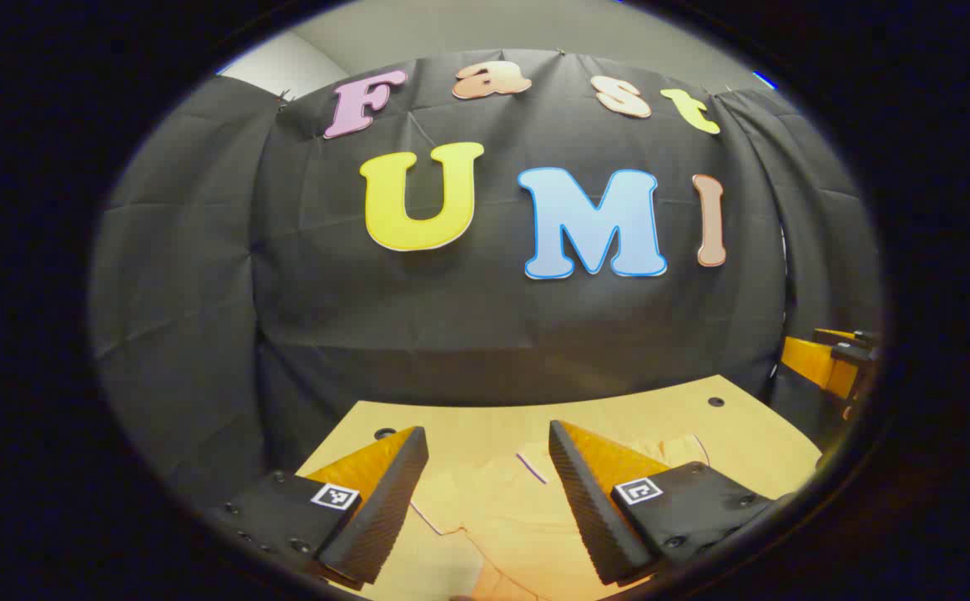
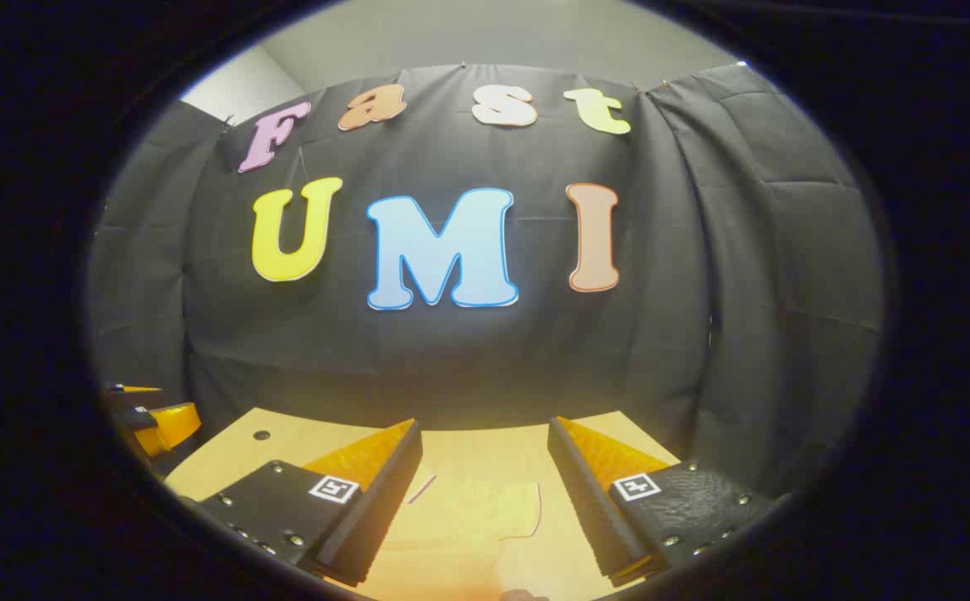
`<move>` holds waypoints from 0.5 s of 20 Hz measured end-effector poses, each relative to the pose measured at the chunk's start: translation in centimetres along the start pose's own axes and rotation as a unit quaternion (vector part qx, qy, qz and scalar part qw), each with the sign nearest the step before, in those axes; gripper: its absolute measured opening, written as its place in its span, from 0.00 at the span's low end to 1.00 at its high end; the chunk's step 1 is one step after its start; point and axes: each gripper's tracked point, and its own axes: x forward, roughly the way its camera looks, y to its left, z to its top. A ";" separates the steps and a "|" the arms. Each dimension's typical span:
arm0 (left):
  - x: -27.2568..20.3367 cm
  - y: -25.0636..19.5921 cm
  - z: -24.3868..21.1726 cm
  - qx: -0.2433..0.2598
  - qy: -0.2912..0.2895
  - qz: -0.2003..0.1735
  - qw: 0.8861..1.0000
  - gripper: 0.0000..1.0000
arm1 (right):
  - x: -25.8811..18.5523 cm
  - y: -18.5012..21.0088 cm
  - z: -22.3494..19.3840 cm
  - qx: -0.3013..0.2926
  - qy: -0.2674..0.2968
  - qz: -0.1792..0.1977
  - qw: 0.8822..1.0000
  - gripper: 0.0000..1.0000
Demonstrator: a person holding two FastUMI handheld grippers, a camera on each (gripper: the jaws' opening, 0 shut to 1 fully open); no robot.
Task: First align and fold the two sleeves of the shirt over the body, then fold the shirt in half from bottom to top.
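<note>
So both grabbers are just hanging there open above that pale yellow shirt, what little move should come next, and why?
Probably lower the left gripper onto a sleeve of the pale yellow shirt lying on the light wooden table. Both it and the right gripper are open, holding nothing, with the cloth lying below their fingers. The sleeve fold comes first, and neither sleeve looks folded yet, though little of the shirt is in view.

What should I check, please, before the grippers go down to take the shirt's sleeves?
1. Left gripper open: ok, its fingers stand apart with nothing between them.
2. Right gripper open: ok, likewise apart and holding nothing.
3. Shirt on the table: ok, it lies ahead of and below both grippers.
4. Sleeves spread flat: cannot tell; one sleeve looks flat, the rest is cut off.
5. Sleeves already folded over the body: cannot tell; little of the shirt shows.
6. Grippers apart from each other: ok, the right gripper appears far off at the left gripper view's edge.
</note>
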 end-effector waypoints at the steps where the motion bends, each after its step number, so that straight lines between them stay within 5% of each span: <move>1: 0.3 0.1 0.2 0.004 -0.001 0.001 1.000 0.97 | 0.2 -0.1 0.1 0.001 0.001 -0.001 1.000 0.95; 10: 1.0 -0.4 0.6 0.006 0.008 0.004 1.000 0.97 | 1.3 0.1 -1.3 0.006 0.025 0.013 1.000 0.95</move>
